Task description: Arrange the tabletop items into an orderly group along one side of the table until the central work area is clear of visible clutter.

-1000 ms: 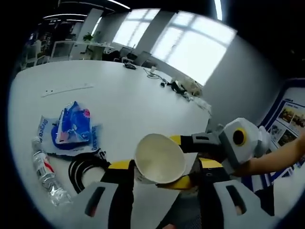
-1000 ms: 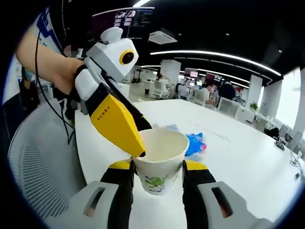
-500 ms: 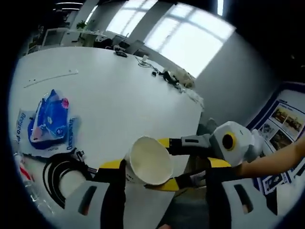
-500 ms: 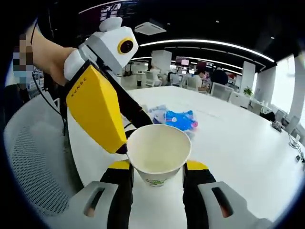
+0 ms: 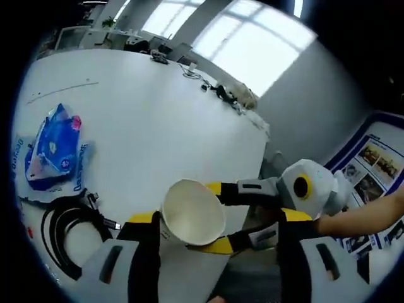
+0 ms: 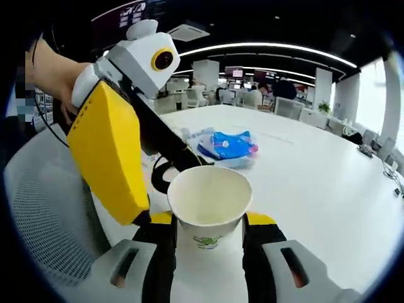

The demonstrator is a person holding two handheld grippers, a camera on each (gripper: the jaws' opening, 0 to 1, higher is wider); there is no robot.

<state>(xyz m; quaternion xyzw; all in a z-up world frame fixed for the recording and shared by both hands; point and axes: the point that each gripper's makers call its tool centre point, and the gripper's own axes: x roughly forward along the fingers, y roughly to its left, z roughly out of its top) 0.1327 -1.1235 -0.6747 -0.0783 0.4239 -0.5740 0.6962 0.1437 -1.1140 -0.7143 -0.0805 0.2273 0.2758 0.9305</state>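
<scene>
The white paper cup with a green print on its wall (image 6: 208, 205) sits upright between the jaws of the right tool (image 6: 209, 221); both yellow-padded jaws press its sides, so the right tool is clenched on the cup. The cup is open at the top and its inside looks empty.

In the left gripper view the same cup (image 5: 192, 211) appears between the jaws of the left tool (image 5: 211, 230). The left-hand jaw lies against the cup's wall, and the right tool (image 5: 252, 208) reaches in from the right, gripping it. Whether the left tool's jaws actually press the cup cannot be told from this angle. In the right gripper view the left tool (image 6: 136, 164) comes in from the left, its yellow jaw beside the cup's rim, held by a person's hand (image 6: 53, 69).

The cup is held at the near edge of the large white desk (image 5: 164, 120). On the desk, to the left of the cup, lie a coiled black cable (image 5: 66, 230) and, farther off, a blue plastic packet on a white printed wrapper (image 5: 50, 148). The right gripper view shows the packet (image 6: 226, 145) beyond the cup and the cable (image 6: 161, 173) just behind its rim. A grey mesh chair (image 6: 50, 208) stands at the desk's edge.
</scene>
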